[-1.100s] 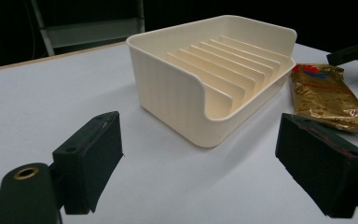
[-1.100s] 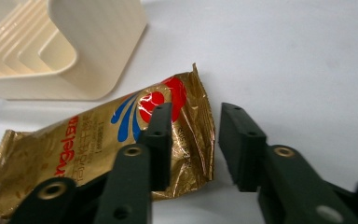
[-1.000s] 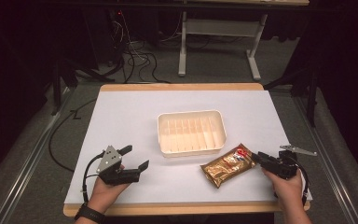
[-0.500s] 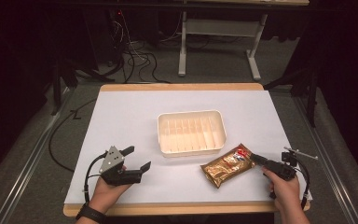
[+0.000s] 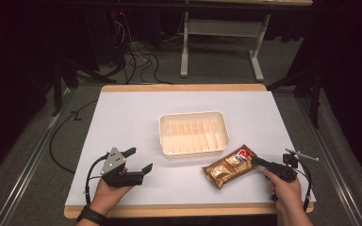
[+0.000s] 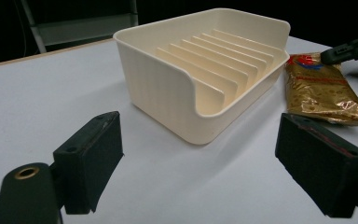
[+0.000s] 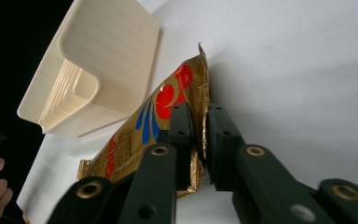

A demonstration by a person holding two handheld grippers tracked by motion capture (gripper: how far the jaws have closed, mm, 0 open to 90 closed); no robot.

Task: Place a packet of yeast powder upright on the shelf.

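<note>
Gold snack packet (image 5: 229, 167) lies flat at 5 o'clock of cream ribbed tray (image 5: 193, 133); tray holds nothing. Right gripper (image 5: 259, 162) pinches packet's edge, jaws pressed on foil. Left gripper (image 5: 136, 160), 7 o'clock, jaws spread, above white table (image 5: 122, 113).

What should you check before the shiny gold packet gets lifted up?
1. Right hand-held gripper shut on the crinkly gold foil snack packet: ok, its jaws pinch the packet's edge.
2. Grip deep enough to hold: cannot tell, only the thin edge is caught.
3. Cream ribbed plastic tray empty: ok.
4. Left hand-held gripper clear of the packet: ok, open and off to the side.
5. Packet free of the tray: ok in the high view, a gap shows.
</note>
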